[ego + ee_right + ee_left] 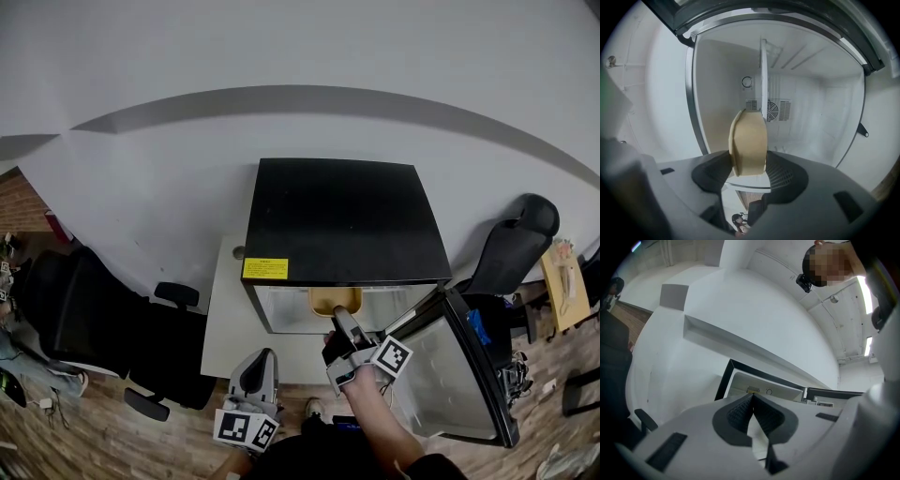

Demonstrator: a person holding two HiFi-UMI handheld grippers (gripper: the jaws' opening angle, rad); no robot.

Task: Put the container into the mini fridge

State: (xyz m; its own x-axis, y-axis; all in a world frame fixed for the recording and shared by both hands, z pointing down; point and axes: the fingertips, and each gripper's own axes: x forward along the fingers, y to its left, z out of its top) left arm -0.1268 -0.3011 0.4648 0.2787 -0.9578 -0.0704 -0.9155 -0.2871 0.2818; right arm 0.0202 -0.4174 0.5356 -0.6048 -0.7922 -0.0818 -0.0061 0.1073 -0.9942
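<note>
A tan container (749, 141) sits between the pads of my right gripper (750, 161), which is shut on it. In the head view the same container (334, 301) is at the mouth of the black mini fridge (342, 220), partly inside, with the right gripper (343, 330) just in front of the opening. The fridge door (459, 375) stands swung open to the right. My left gripper (257, 375) hangs low at the near left, away from the fridge; its pads (740, 411) meet at the tips with nothing between them.
The fridge stands on a white table (220, 328). Inside the white fridge cavity (811, 108) are a glass shelf seen edge-on (763, 77) and a rear fan grille (774, 110). Black office chairs stand at the left (84, 319) and right (511, 248).
</note>
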